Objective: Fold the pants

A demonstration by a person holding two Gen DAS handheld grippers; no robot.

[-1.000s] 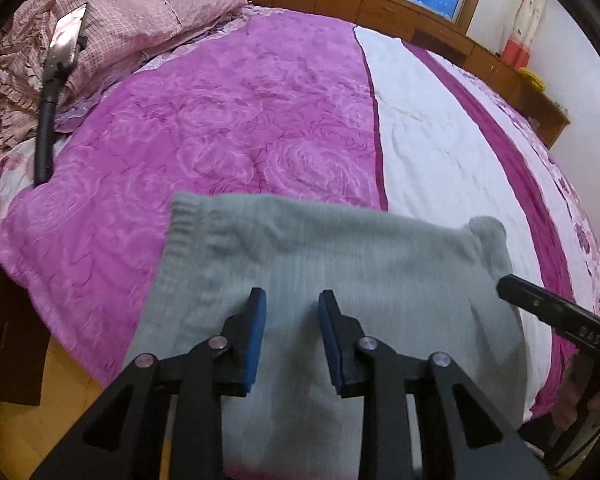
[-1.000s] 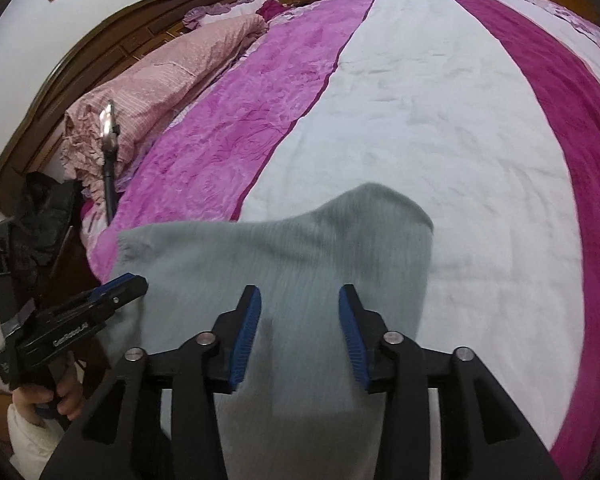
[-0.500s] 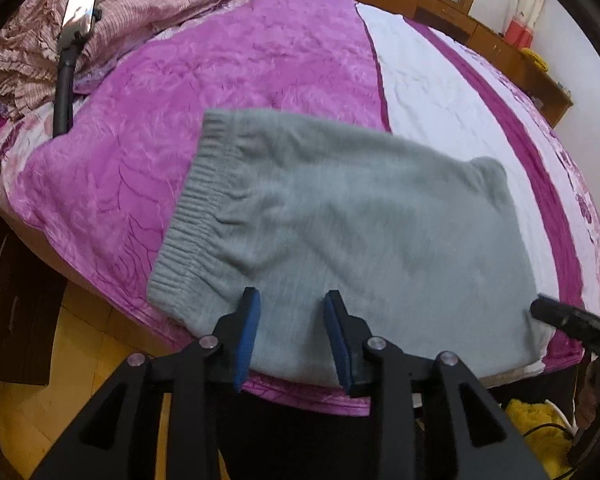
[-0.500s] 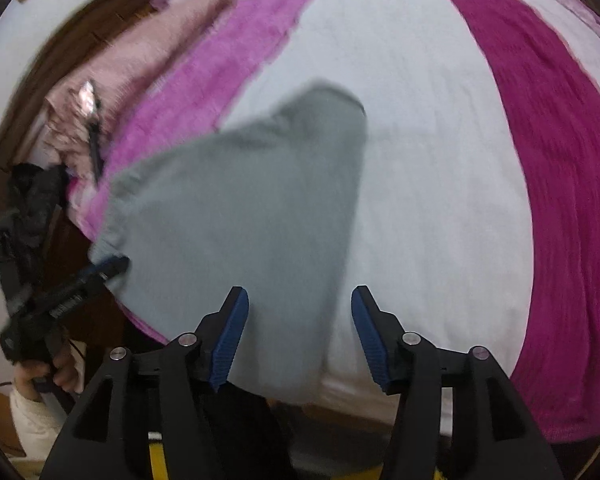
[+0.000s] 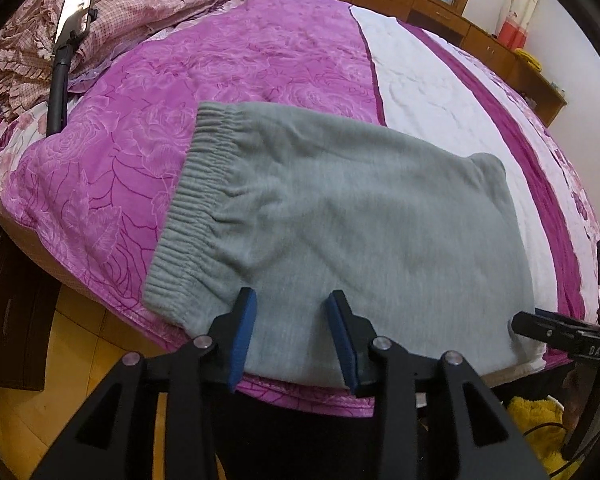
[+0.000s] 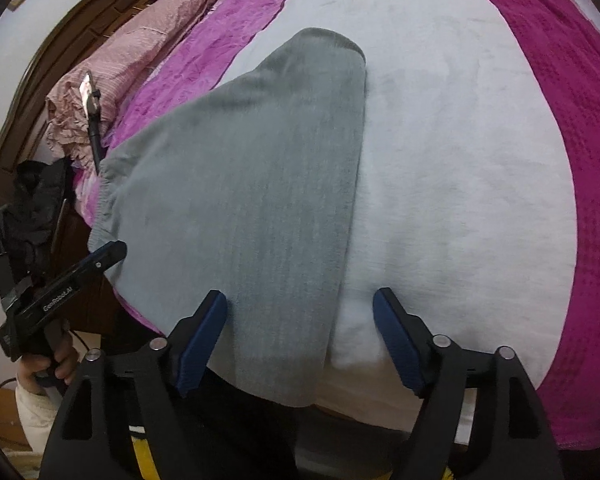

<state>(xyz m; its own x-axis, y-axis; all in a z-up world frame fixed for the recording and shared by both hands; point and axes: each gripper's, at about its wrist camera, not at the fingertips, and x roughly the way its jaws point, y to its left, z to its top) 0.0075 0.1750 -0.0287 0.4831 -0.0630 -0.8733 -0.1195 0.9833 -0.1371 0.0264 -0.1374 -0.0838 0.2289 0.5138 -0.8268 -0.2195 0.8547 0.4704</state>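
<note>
Grey folded pants (image 5: 352,220) lie flat on the bed near its front edge, ribbed waistband (image 5: 188,208) to the left. They also show in the right wrist view (image 6: 252,208). My left gripper (image 5: 292,332) is open and empty, above the pants' near edge. My right gripper (image 6: 300,332) is open wide and empty, over the pants' right near corner. Each gripper shows in the other's view, the right one (image 5: 548,330) at the pants' right end and the left one (image 6: 68,276) at the waistband side.
The bed has a purple and white quilt (image 5: 240,60). Pink bedding (image 5: 140,4) is piled at the headboard end. A phone on a black stand (image 5: 66,52) rises at the left side. Wooden floor (image 5: 84,352) lies below the bed edge.
Both grippers have drawn back toward the bed's front edge and opened wider. The pants now lie released and flat on the bed, more of them in view.
</note>
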